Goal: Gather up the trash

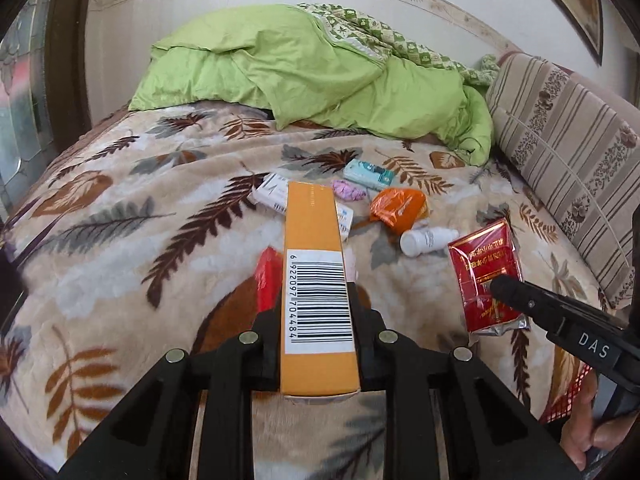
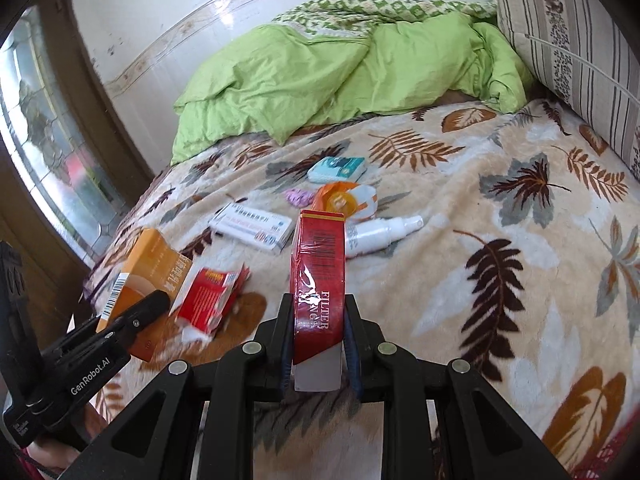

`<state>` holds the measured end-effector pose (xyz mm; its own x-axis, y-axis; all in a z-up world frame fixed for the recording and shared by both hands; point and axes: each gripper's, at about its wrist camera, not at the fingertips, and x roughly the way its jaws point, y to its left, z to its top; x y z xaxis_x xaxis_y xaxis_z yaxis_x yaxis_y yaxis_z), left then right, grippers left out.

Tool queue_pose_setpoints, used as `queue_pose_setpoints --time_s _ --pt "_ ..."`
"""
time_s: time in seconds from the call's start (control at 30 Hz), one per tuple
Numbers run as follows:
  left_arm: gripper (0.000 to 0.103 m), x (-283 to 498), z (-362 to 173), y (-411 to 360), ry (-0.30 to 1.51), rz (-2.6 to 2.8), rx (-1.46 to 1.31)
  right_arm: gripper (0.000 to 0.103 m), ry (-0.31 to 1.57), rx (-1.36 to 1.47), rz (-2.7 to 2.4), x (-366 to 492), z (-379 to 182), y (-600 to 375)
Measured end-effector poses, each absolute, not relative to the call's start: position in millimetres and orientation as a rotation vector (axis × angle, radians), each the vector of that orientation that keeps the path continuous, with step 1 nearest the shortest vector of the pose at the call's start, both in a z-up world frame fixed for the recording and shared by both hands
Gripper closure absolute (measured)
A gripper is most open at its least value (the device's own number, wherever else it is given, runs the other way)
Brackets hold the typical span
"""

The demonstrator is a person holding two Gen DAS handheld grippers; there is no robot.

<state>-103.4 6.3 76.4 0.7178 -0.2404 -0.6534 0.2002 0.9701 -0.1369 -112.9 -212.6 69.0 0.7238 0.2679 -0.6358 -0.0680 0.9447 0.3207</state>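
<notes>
Two grips hold now: the left gripper (image 1: 316,304) has its fingers clamped on the long orange box (image 1: 316,264), the right gripper (image 2: 318,320) on the red carton (image 2: 319,276), above the bed (image 2: 500,280); either could slip from its shallow end-hold if swung

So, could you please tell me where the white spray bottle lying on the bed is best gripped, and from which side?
Probably grip the white spray bottle across its wide round body, coming from above. It lies on its side on the blanket, with the narrow nozzle pointing right, so the jaws should straddle the body crosswise, not the thin nozzle.
</notes>
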Motion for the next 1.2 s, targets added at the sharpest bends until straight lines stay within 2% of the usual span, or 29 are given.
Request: queue_pose_setpoints --time_s 1.2 --pt "0.080 -110 76 0 0.658 -0.179 0.073 0.080 0.715 0.125 0.175 -119 67 -184"
